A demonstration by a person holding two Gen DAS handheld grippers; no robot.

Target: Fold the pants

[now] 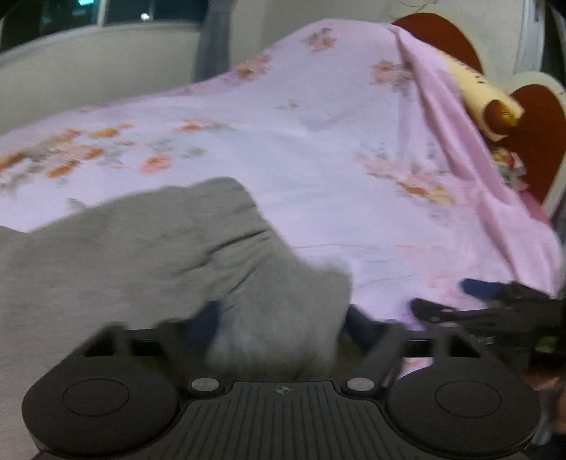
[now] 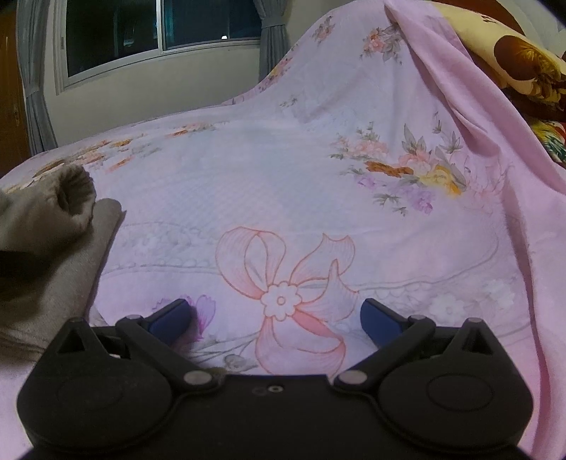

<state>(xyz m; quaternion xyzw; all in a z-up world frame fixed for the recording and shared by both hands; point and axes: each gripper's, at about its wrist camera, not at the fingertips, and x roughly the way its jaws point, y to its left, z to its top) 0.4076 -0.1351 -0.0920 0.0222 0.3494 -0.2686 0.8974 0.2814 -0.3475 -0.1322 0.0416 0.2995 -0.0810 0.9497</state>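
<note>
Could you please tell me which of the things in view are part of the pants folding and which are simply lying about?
Part of the job:
grey pants, bunched between the left gripper's fingers
right gripper, open over the bedsheet, holding nothing
pink floral bedsheet, the folding surface

Just lying about:
yellow and brown patterned pillow
window and grey curtains

home bedroom | floral bedsheet | curtained window | headboard
</note>
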